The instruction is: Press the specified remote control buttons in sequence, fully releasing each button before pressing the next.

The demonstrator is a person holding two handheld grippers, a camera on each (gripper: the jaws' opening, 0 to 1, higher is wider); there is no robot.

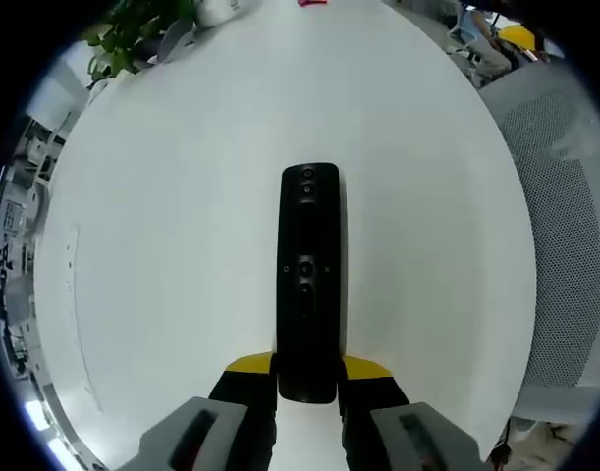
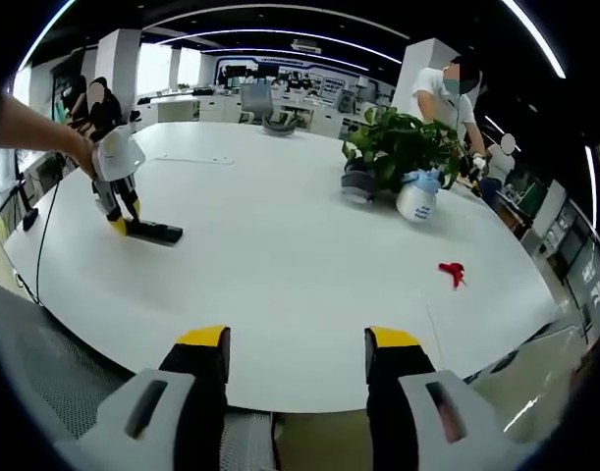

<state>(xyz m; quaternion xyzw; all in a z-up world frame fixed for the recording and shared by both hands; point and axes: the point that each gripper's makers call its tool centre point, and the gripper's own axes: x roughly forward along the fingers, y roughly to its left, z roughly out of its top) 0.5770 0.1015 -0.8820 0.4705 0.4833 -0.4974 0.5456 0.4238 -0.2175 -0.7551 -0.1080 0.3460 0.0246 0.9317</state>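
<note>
Across both views, the big round white table (image 2: 309,265) is taking up most of the space, w/ an open-plan office w/ desks and ceiling light strips sitting behind it in the right gripper view. A grey mesh chair back (image 1: 565,226) is curving along the table's edge in the left gripper view. A leafy green potted plant (image 2: 398,147) is standing on the far part of the table, and a white spray bottle w/ a blue top (image 2: 417,196) is standing just beside it. A person in a white shirt (image 2: 447,93) is standing behind the plant.

Your left gripper (image 1: 307,378) is gripping the near end of the long, slim black remote control (image 1: 309,275), its yellow-tipped jaws clenched on either side of the remote's body. The remote is lying flat on the table, buttons up, pointing away from you toward the table's centre. In the right gripper view you're seeing that same left gripper (image 2: 118,218) at the left, held in your hand (image 2: 83,147), w/ the remote (image 2: 154,232) stretching out from it along the tabletop, near the table's edge.

Your right gripper (image 2: 296,343) is hanging over the near table edge, well apart from the remote, jaws spread wide w/ nothing between them.

A small red object (image 2: 452,272) is lying on the table toward the right; can't tell what it is.
</note>
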